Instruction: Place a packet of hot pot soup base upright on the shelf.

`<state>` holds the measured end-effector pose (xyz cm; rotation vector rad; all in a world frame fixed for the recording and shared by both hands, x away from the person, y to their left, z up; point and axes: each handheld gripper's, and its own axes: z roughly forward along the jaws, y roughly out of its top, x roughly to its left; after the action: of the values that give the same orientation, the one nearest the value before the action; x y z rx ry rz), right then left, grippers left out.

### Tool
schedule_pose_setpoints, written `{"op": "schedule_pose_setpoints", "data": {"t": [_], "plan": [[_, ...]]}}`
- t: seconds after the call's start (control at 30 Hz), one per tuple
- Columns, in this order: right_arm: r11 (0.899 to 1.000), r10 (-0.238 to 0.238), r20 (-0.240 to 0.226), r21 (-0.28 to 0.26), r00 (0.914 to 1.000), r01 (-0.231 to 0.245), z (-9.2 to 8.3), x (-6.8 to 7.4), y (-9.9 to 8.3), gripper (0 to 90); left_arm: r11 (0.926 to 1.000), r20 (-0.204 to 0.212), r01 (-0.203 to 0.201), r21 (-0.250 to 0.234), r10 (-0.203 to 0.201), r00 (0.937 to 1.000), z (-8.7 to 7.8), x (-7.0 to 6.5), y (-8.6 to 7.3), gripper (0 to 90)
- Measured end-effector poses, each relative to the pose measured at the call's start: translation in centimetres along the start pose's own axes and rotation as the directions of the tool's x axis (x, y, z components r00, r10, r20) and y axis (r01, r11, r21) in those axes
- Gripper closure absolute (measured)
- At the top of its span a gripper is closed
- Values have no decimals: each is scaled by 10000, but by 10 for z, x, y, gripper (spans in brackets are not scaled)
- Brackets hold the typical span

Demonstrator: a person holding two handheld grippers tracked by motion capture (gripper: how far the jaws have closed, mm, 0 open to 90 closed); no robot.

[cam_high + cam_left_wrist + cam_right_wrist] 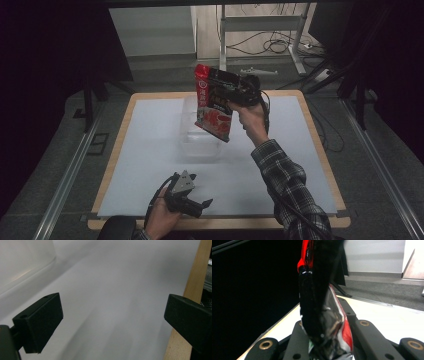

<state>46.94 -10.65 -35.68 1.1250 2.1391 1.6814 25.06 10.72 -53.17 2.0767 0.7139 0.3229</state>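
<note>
We hold the right gripper raised above the far middle of the table, its jaws clamped on a red and black snack bag. The grip sits on one side of the bag, so the rest of the bag hangs down, tilted, directly over a clear plastic box. We judge this placement deliberate: the bag is lined up over the box so that it can be lowered or dropped into it. In the right gripper view the bag stands edge-on between the jaws, crumpled where they pinch it.

We keep the left gripper low at the near edge of the table, well apart from the box. Its jaws stand wide apart and hold nothing, so it is out of the way.
</note>
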Motion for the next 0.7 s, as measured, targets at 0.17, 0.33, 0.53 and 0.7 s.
{"op": "schedule_pose_setpoints", "data": {"t": [0.17, 0.33, 0.53, 0.7], "plan": [[9999, -115, -126, -48, 9999, 114, 14, 5, -1, 764, 9998, -16, -104, 173, 105, 9999, 0, 0, 0, 18], [9998, -215, -197, 49, 9996, 216, 29, 11, -4, 763, 9998, -19, -104, 185, 104, 9999, -1, 0, 0, 18], [9981, -516, -446, 301, 9977, 530, 44, 18, -11, 763, 9998, -11, -59, 195, 59, 10000, -1, 1, 0, 18], [9957, -673, -387, 612, 9970, 695, 51, 18, -21, 762, 9997, 12, -49, 236, 49, 10000, -1, 1, 0, 19]]}}
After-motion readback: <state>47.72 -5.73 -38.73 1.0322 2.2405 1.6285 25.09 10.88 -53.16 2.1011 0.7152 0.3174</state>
